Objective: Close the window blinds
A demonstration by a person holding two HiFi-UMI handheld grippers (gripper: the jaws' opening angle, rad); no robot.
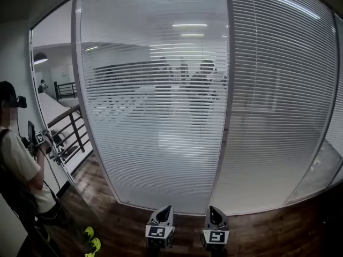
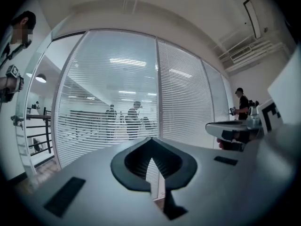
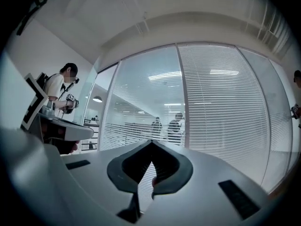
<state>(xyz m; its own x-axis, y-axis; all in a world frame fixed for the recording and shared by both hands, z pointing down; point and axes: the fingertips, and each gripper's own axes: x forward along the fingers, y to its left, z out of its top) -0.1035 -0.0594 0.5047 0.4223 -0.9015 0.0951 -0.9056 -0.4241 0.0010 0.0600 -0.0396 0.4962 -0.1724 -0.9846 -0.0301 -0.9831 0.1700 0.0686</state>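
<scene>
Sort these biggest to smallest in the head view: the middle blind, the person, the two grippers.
1. middle blind
2. person
3. left gripper and right gripper: they look alike, so no ranking. They sit nearest the camera, so real sizes stay unsure.

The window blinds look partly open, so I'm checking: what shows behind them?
Through the left blinds, dim standing people and ceiling lights show. The right blinds mostly hide what is behind them.

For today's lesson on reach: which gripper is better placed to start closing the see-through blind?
Left, probably. The left gripper sits squarely before the see-through blind; the right gripper sits by the frame post. Both jaws are shut, empty. No control shows.
</scene>
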